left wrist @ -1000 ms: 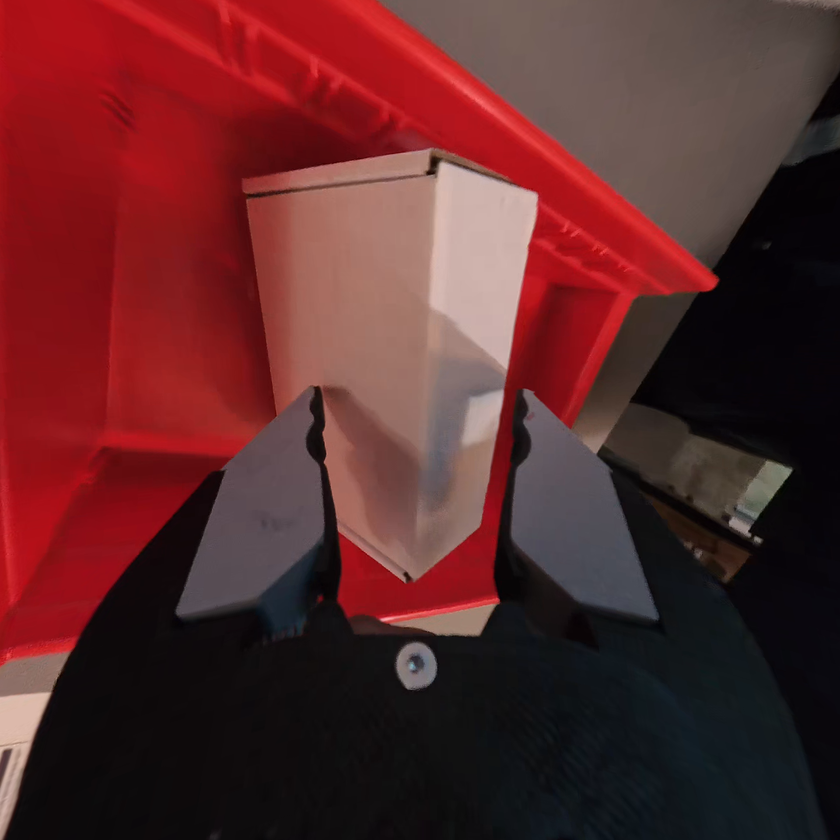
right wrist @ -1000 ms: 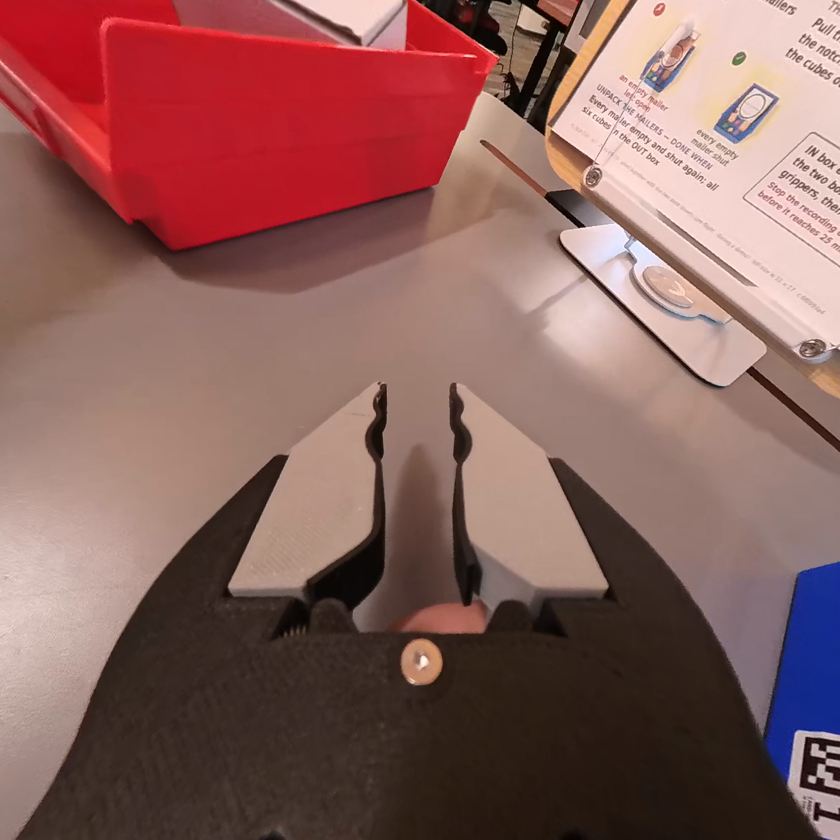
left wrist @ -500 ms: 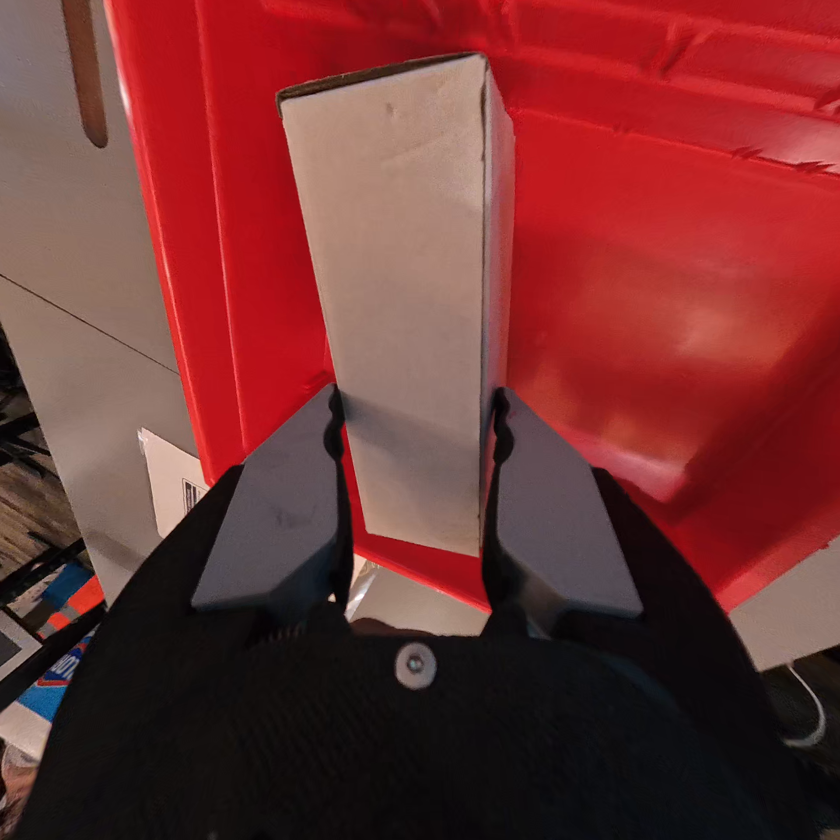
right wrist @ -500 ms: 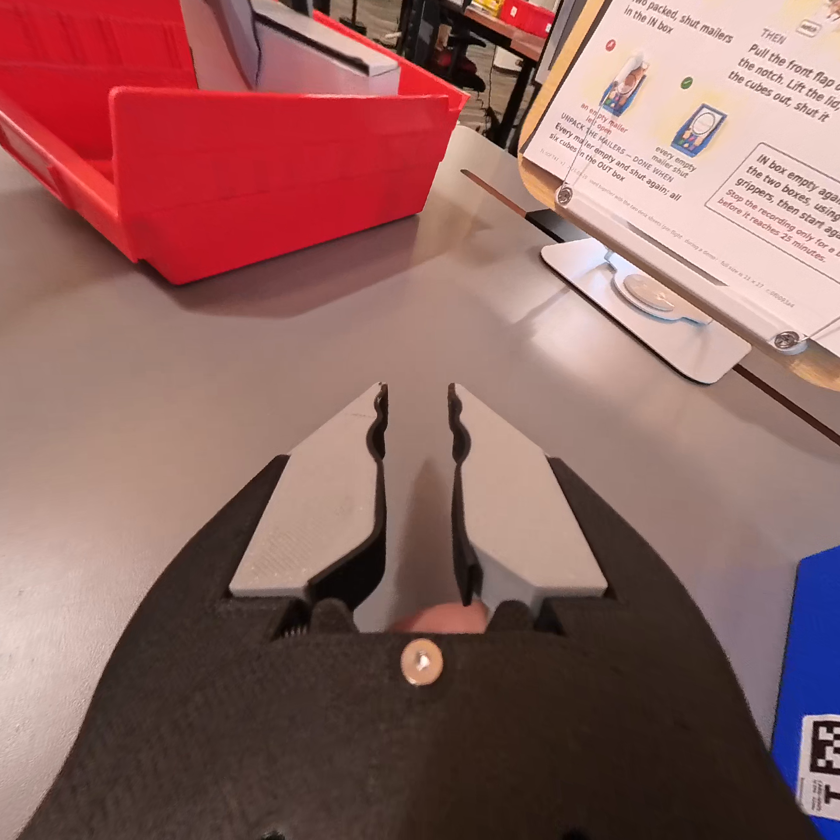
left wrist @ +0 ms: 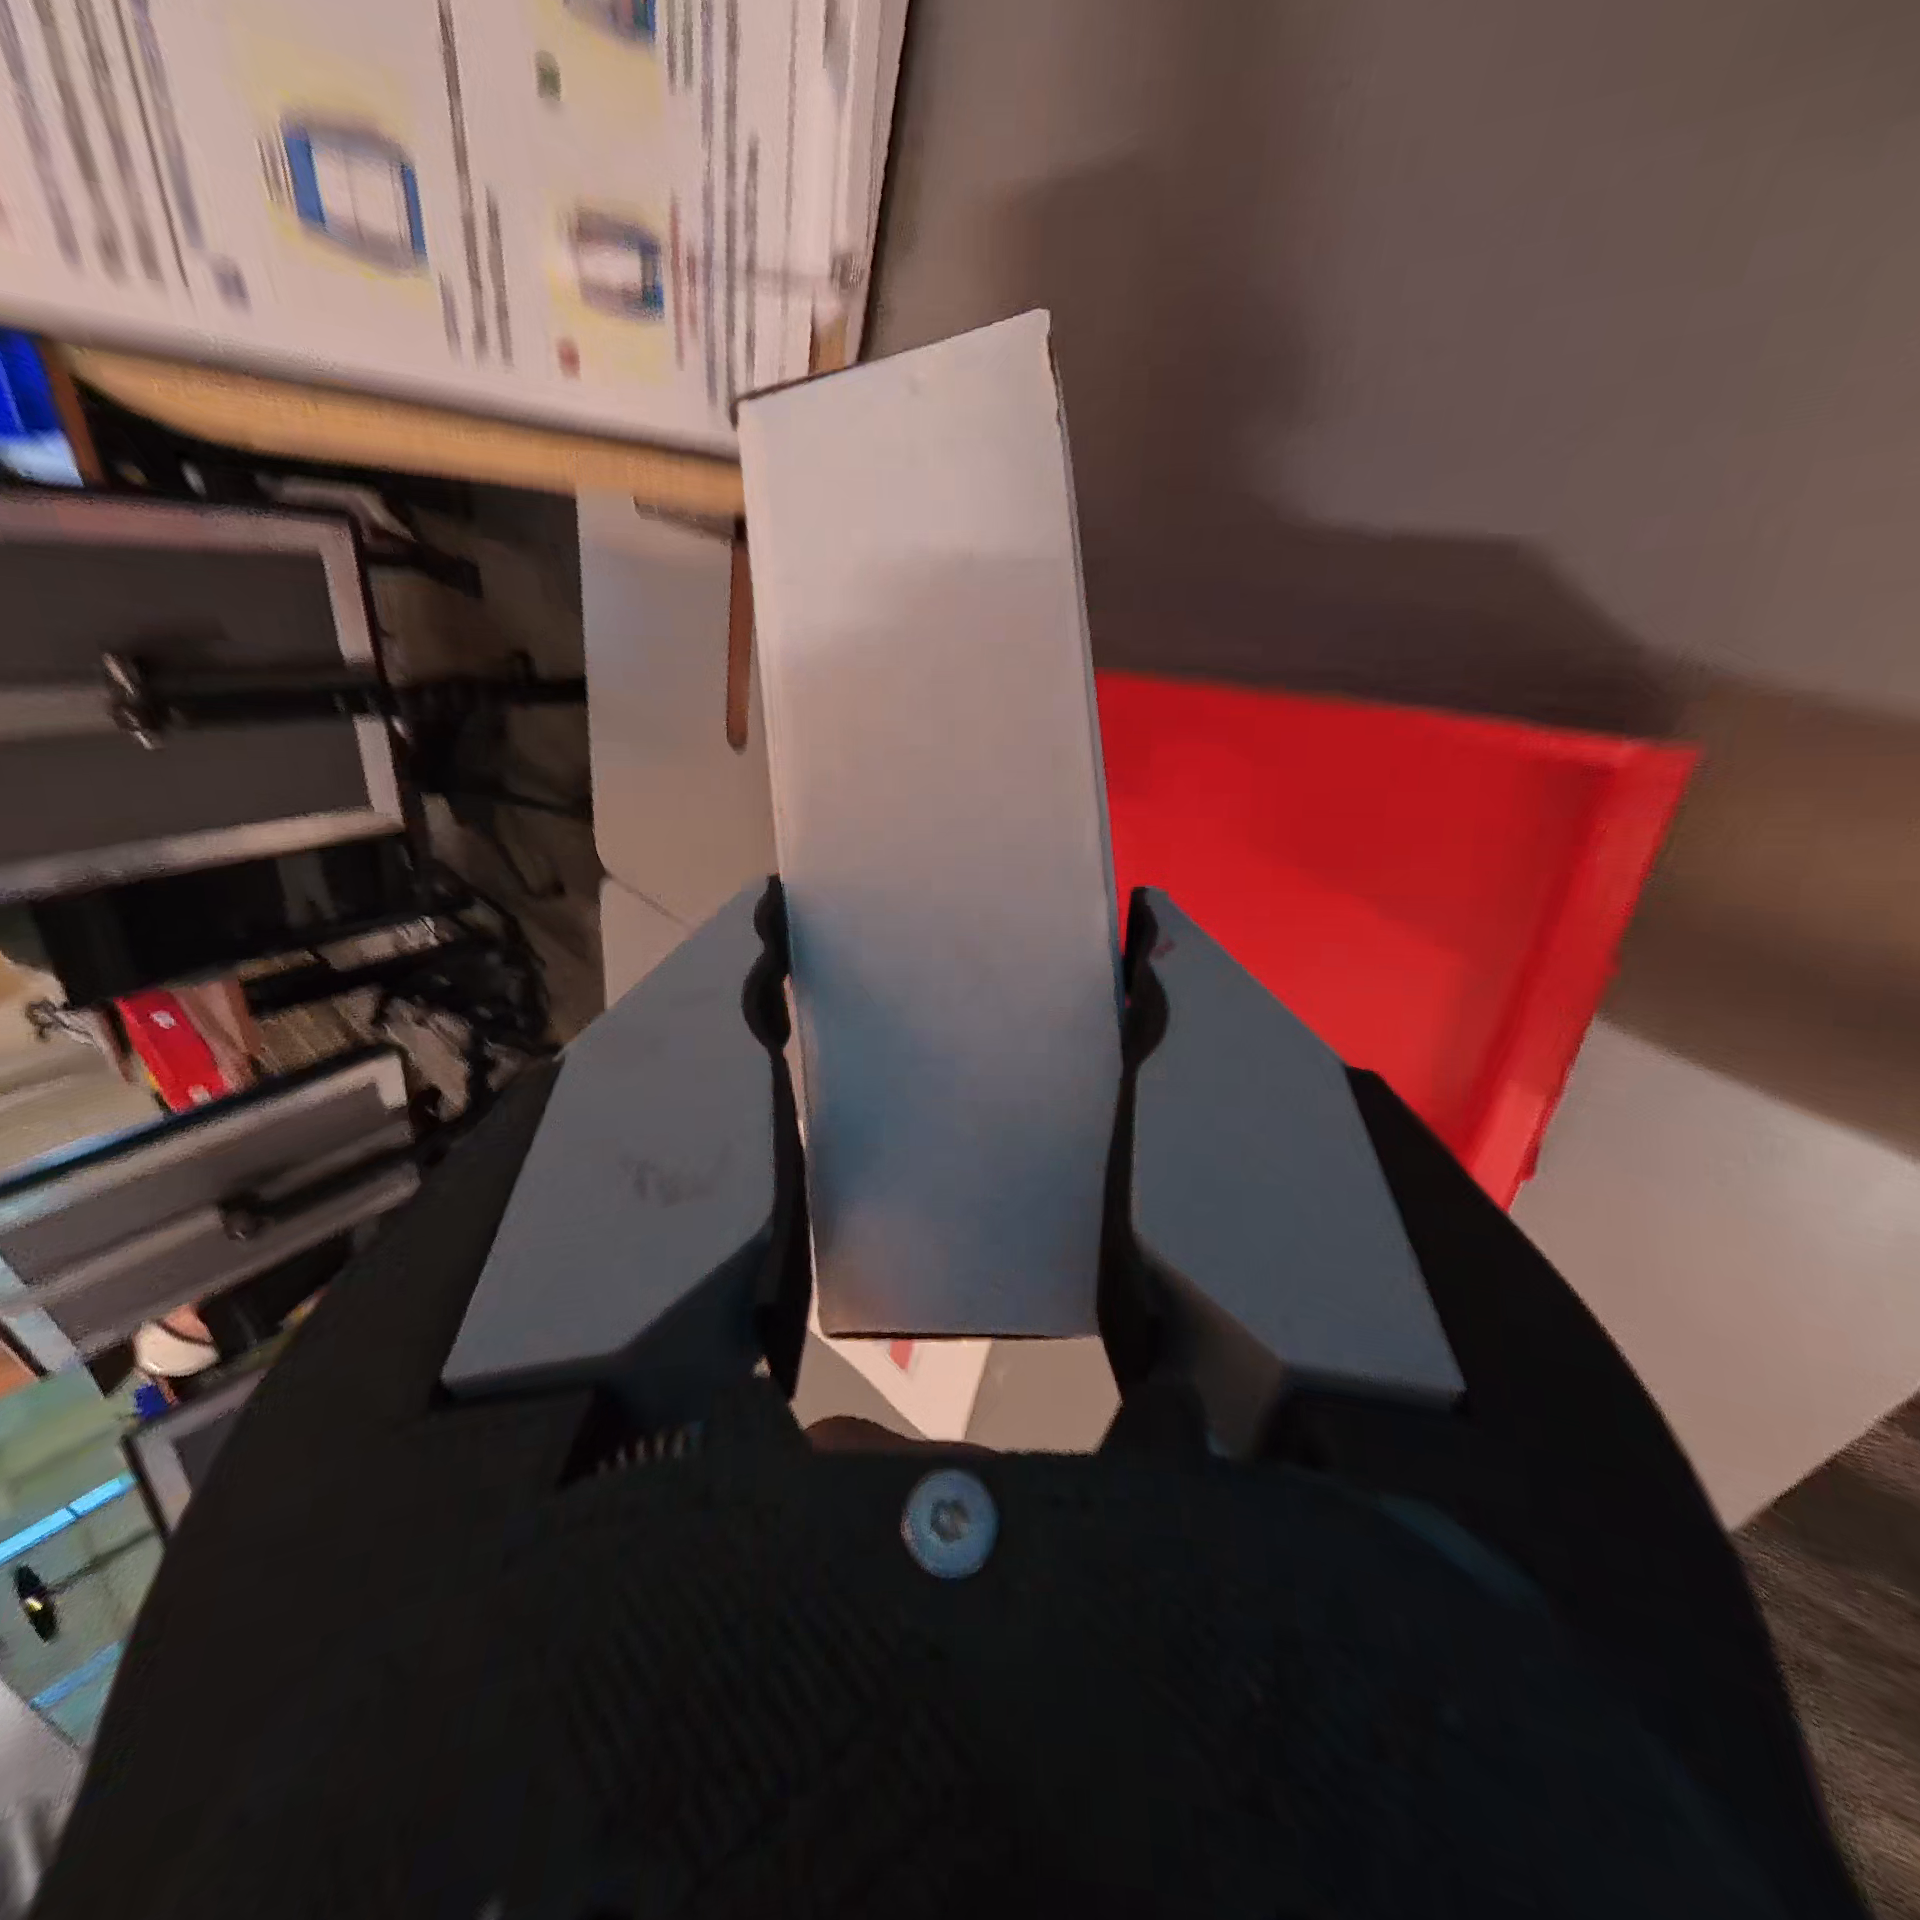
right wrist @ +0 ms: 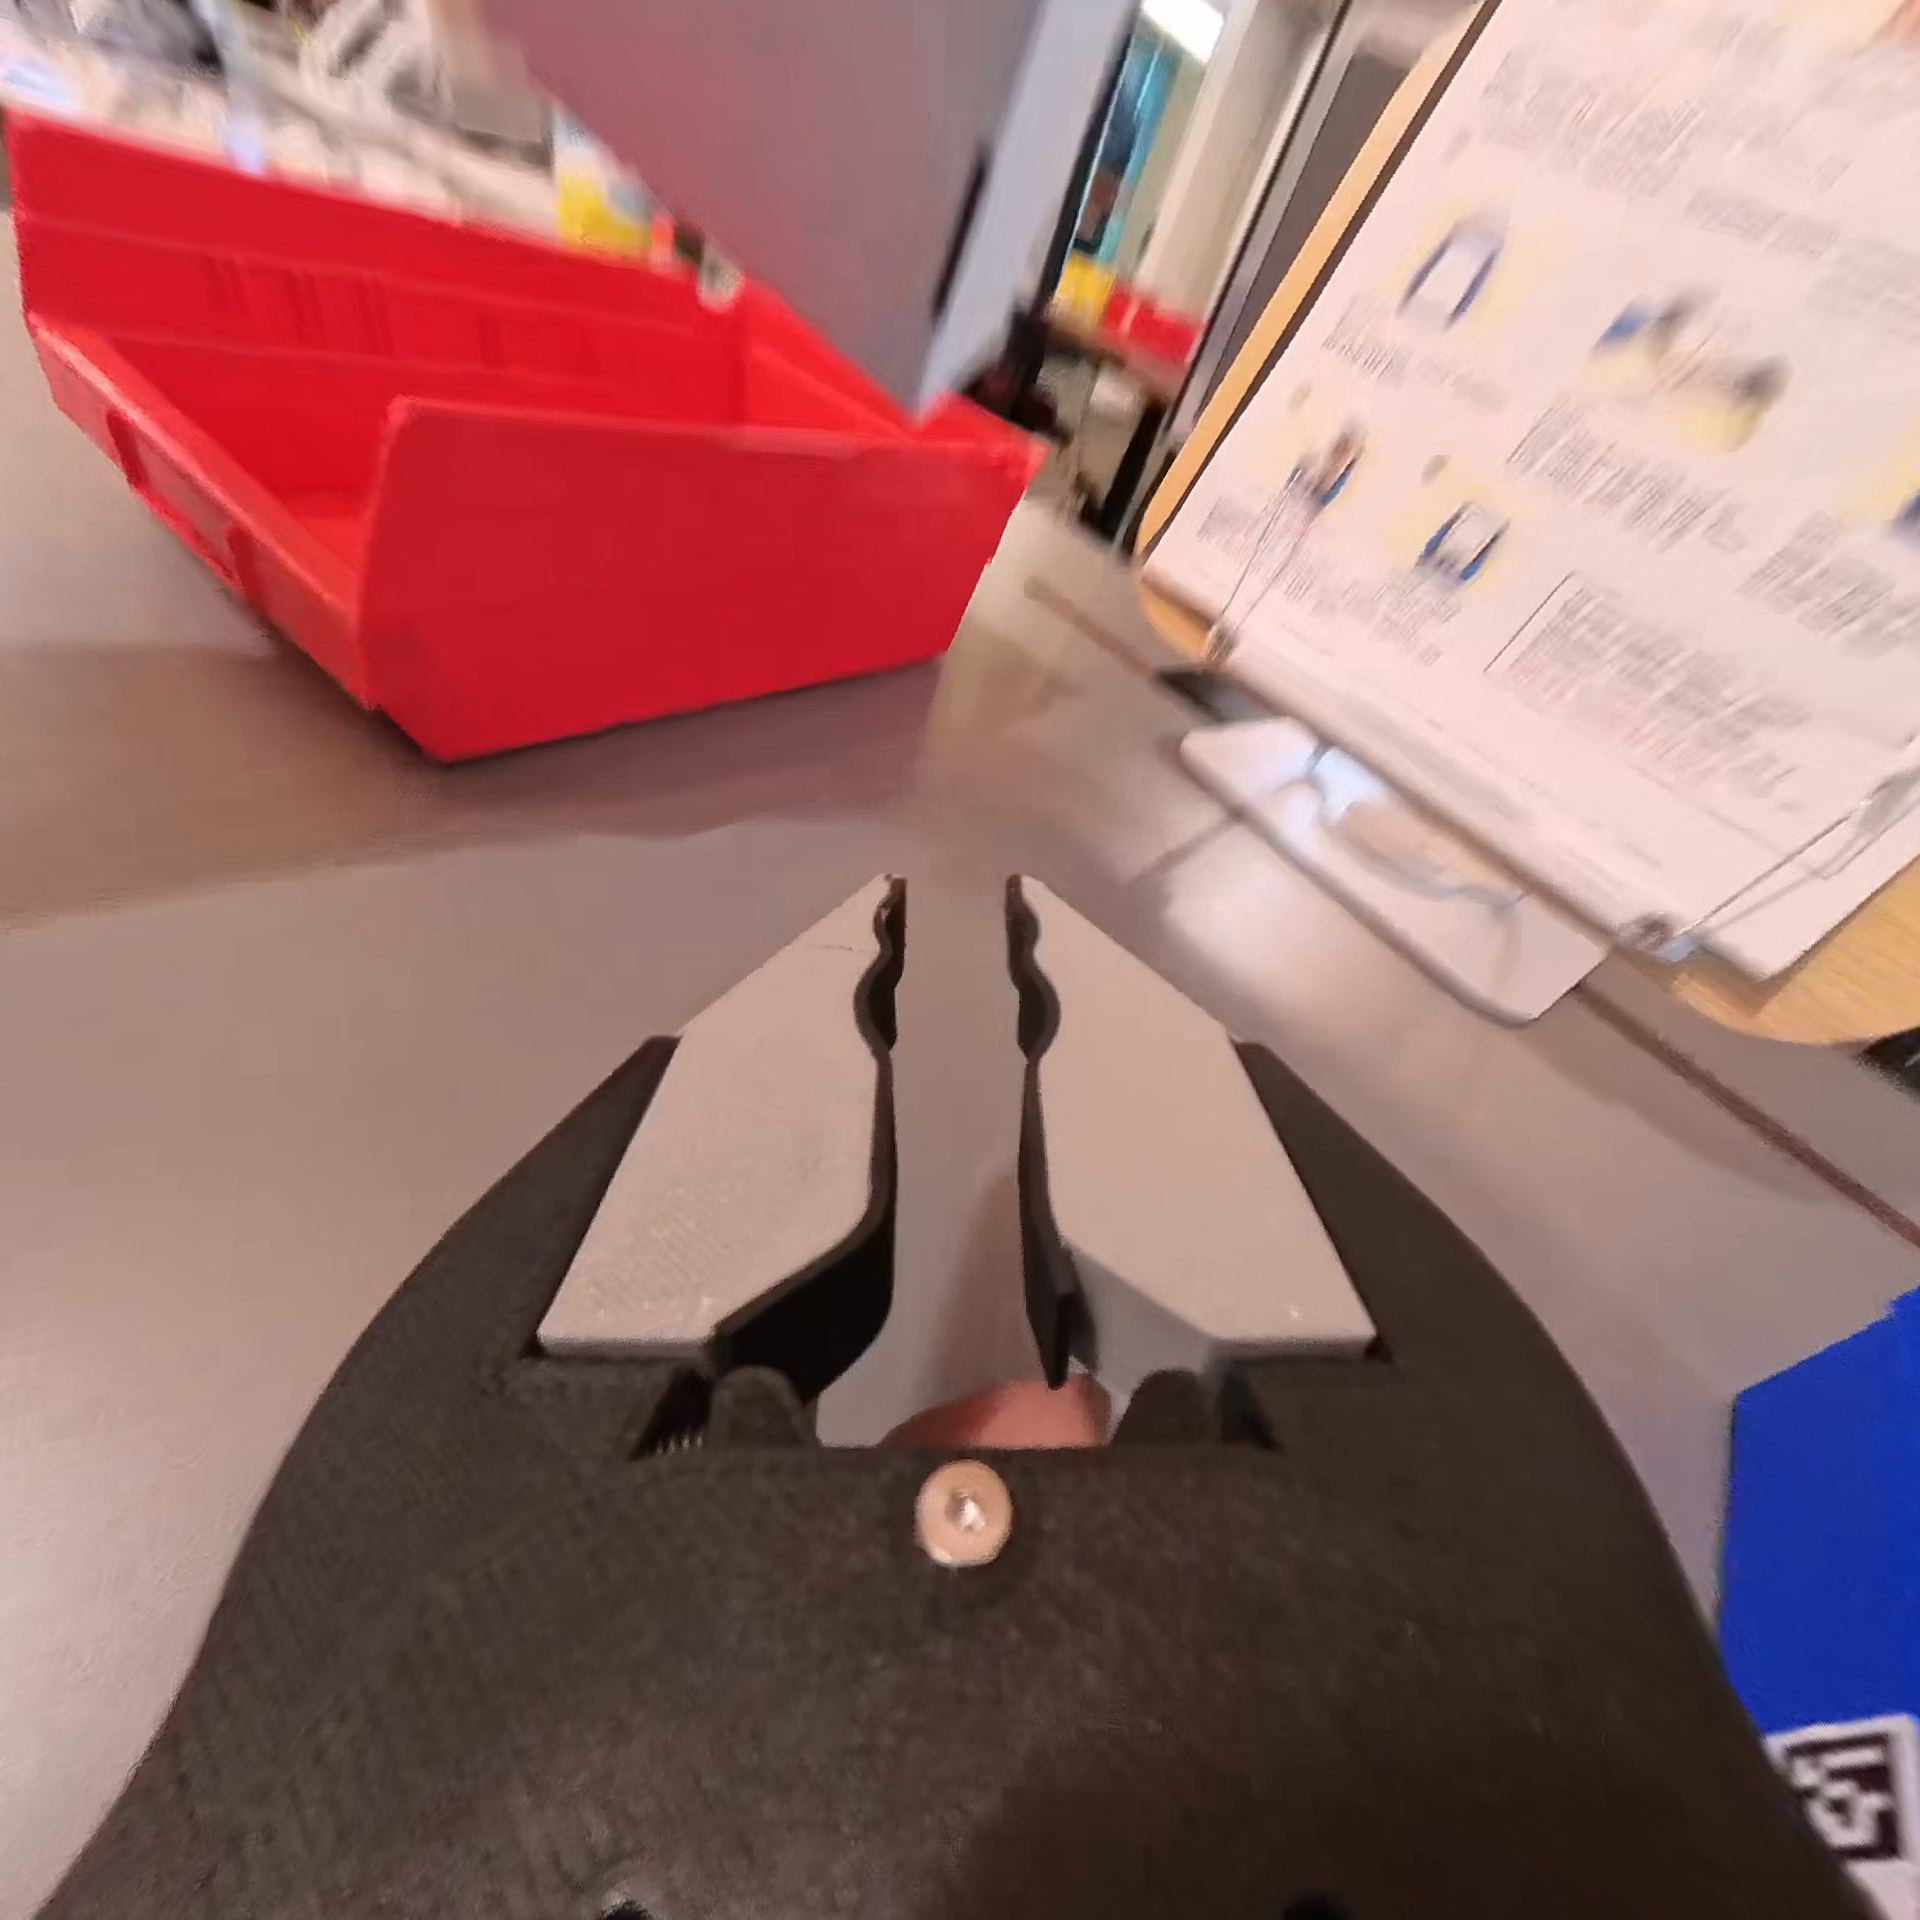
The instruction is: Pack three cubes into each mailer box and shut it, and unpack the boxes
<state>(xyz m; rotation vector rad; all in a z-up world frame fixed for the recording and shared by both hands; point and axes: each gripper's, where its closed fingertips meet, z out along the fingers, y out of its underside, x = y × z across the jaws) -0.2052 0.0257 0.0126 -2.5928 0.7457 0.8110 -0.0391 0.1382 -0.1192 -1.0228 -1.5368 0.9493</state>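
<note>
My left gripper [left wrist: 951,899] is shut on a closed white mailer box [left wrist: 925,727] and holds it in the air by its long sides; the box points away from me. The red bin [left wrist: 1351,862] lies behind it to the right. In the right wrist view the red bin [right wrist: 644,582] stands on the grey table [right wrist: 312,1039] at the back left, and the lifted box [right wrist: 831,187] shows blurred above the bin's far corner. My right gripper [right wrist: 954,888] hovers low over the table, slightly open and empty. No cubes are in view.
A slanted instruction board [right wrist: 1610,468] on a metal stand is at the right; it also shows blurred in the left wrist view [left wrist: 416,187]. A blue container [right wrist: 1829,1558] with a printed marker is at the near right. Shelving [left wrist: 187,727] lies beyond the table. Across from one pair of fingers to the other is roughly 25 centimeters.
My left gripper has lifted the mailer box out of the red bin and swung it toward the instruction board. My right gripper has risen and shifted a little, keeping the same gap.
</note>
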